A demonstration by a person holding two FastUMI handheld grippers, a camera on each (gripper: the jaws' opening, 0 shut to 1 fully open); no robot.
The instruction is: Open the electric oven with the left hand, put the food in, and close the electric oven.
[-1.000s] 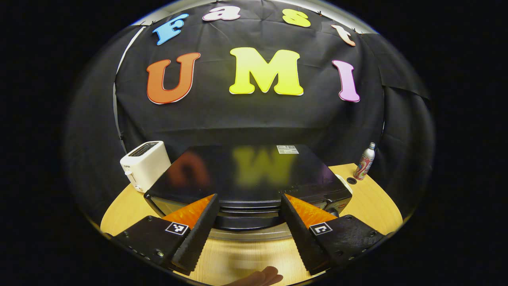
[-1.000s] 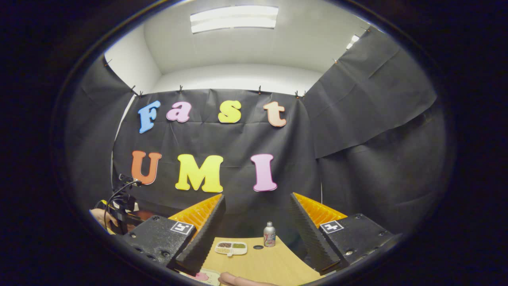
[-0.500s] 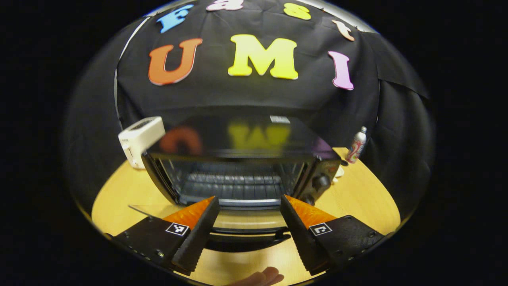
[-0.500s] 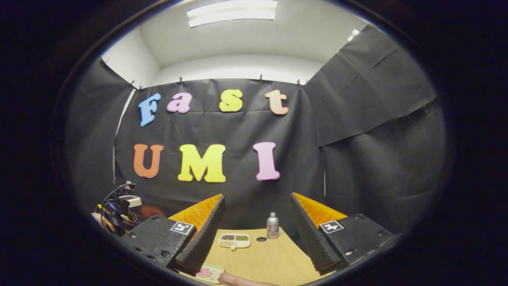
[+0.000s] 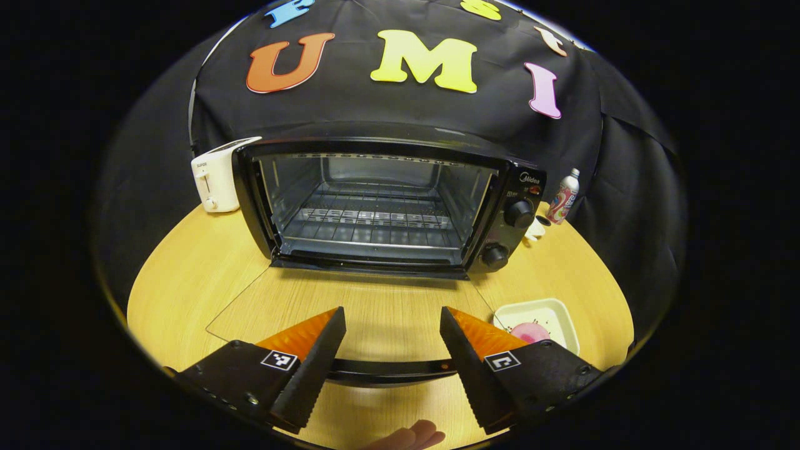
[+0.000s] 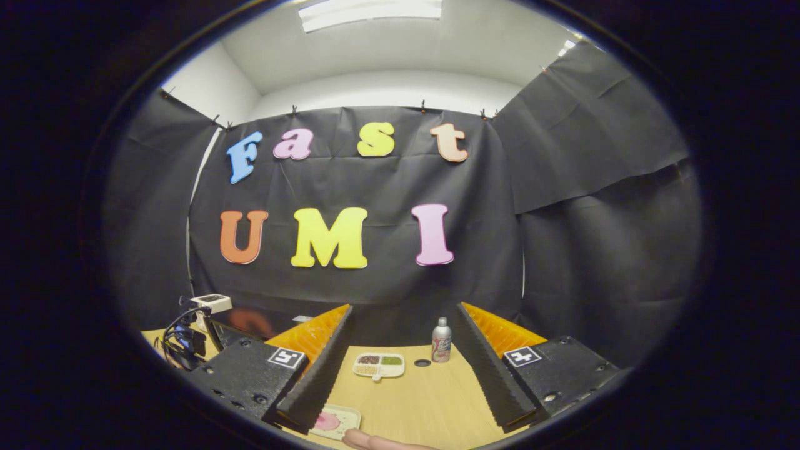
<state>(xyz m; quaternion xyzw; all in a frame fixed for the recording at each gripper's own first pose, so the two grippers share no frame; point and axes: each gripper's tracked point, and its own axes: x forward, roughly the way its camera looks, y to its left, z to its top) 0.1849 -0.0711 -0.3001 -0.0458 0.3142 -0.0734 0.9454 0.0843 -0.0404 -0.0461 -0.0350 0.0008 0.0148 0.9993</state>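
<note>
- L gripper (image 5: 390, 365), bottom centre of left gripper view: fingers spread wide, astride the oven door handle (image 5: 390, 373), not pinching it. R gripper (image 6: 406, 387), bottom of right gripper view: released too, nothing between fingers.
- Oven (image 5: 387, 200) mid-frame; glass door (image 5: 350, 306) lies flat, rack (image 5: 375, 222) bare.
- Next, we judge: lift L clear of handle w/o bumping door, let R go for the food.
- White tray (image 5: 542, 314), lower right, holds pink food (image 5: 530, 332). Divided dish (image 6: 379, 365), centre-bottom in right gripper view, w/ dark & green bits.
</note>
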